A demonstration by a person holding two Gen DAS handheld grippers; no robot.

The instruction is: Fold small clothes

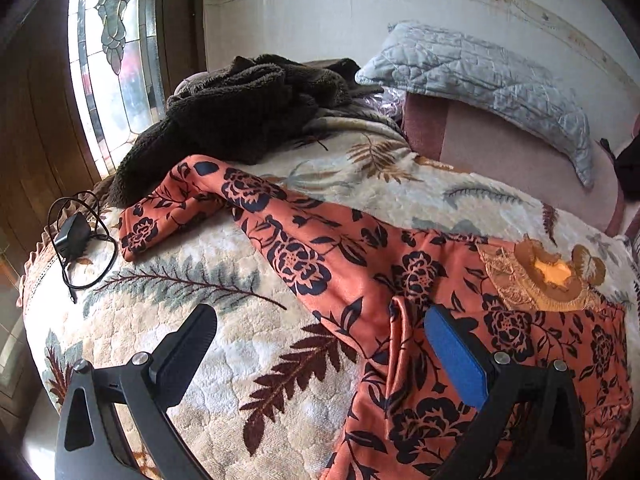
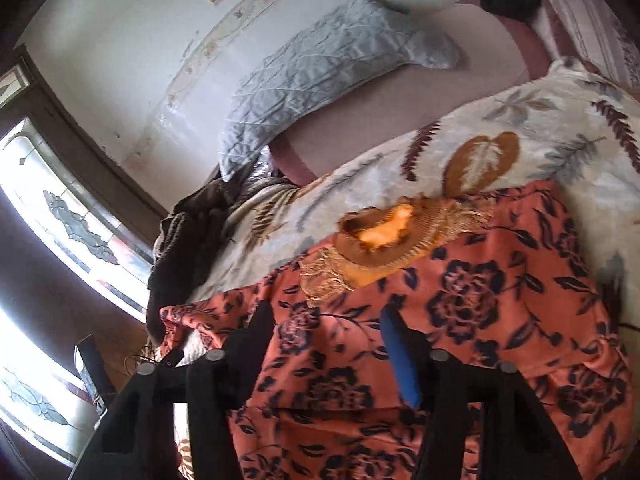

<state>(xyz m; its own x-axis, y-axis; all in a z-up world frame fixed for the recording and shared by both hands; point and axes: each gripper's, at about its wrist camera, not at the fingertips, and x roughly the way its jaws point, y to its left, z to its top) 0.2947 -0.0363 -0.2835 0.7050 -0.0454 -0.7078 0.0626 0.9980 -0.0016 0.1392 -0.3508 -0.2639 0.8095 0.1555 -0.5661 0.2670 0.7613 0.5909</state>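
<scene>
Nearest to us, the left hand-held gripper [image 1: 320, 332] hangs open above the bed, with nothing between its jaws. One black finger is over the blanket, and the finger with the blue pad is over the orange garment with dark navy flowers [image 1: 360, 264]. The right hand-held gripper [image 2: 328, 328] is also open; the cloth lies under it, and we see no fabric pinched between the fingers.

The garment lies spread across the cream fleece blanket with fern leaves [image 1: 168, 320]. One long sleeve [image 1: 168, 208] reaches away toward the left, and the brown and gold knitted collar [image 1: 548, 276] is on the right side. We judge that the fold is not finished. To do this step well, we should take the sleeve near its cuff, pinch only one layer, and carry it low over the body so that no wrinkle stays.

Farther away, a black charger with a coiled cable [image 1: 74, 240] rests near the edge of the bed. Behind the sleeve lies a dark brown fluffy garment [image 1: 240, 112]. Beyond it we see a grey quilted pillow [image 1: 492, 84] against the pale wall, and a window with leaded glass [image 1: 116, 48] on the left.
</scene>
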